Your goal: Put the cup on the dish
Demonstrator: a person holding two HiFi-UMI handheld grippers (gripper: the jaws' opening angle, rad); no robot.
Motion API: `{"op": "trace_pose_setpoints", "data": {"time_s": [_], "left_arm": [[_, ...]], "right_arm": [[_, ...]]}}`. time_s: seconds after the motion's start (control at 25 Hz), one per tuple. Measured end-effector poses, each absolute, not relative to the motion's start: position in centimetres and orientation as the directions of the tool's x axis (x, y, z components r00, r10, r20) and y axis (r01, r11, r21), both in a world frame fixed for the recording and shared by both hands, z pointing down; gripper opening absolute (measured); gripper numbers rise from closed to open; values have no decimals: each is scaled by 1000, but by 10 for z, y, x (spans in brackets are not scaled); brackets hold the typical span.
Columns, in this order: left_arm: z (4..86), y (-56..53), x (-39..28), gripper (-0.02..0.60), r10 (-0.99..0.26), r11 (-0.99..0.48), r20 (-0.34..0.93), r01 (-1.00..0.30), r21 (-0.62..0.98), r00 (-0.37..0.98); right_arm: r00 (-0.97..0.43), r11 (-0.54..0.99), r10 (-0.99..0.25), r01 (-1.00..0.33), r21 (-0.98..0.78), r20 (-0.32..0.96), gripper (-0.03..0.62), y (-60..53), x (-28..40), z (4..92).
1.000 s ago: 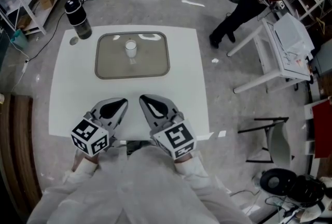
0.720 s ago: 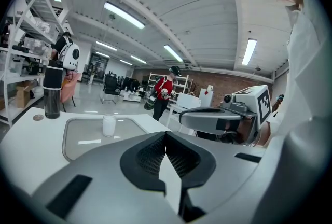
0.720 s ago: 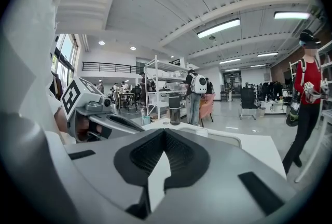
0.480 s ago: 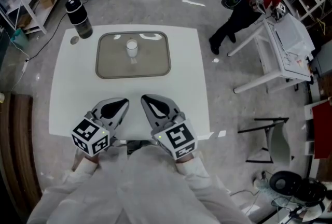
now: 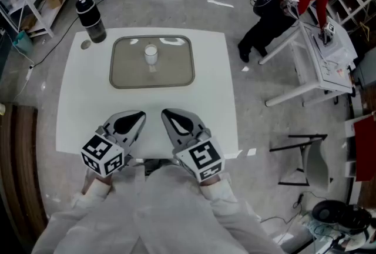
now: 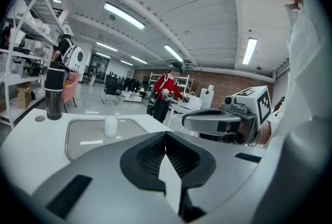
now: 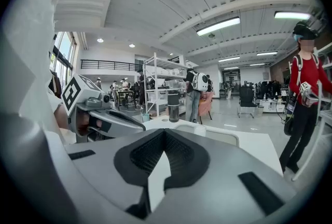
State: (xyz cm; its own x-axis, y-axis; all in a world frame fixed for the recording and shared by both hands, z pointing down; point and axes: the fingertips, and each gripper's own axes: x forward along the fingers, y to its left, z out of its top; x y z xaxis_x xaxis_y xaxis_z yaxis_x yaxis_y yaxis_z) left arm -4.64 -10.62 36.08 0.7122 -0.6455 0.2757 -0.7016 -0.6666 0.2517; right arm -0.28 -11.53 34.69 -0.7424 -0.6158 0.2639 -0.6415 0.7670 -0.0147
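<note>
Your cup (image 5: pixel 151 54) stands upright on the dish (image 5: pixel 176 73), a little beyond the dish's middle, with its long axis vertical and its open mouth pointing up. The dish lies flat on the far half of the white bench (image 5: pixel 211 100), its longer side running left to right across your view. A dark bottle (image 5: pixel 91 19) stands upright at the far left corner of the bench, just off the dish's corner, with a small round cap (image 5: pixel 86 44) lying beside it. Your left gripper (image 5: pixel 140 114) and right gripper (image 5: pixel 165 112) sit side by side over the near edge of the bench, close to your body and well apart from the dish, both pointing toward it. The left fingers (image 6: pixel 150 153) are pressed together with nothing between them, and the right fingers (image 7: pixel 181 153) are pressed together and empty too. From the left gripper view, the cup (image 6: pixel 110 126) shows ahead and to the left, on the dish (image 6: pixel 85 137).
</note>
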Motion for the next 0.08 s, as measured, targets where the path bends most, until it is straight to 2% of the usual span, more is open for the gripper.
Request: {"op": "trace_pose_setpoints", "data": {"time_s": [0.08], "left_arm": [[360, -106, -47, 8, -645, -667, 275, -701, 252, 713]], "right_arm": [[-740, 766, -618, -643, -10, 266, 12, -115, -2, 348]]}}
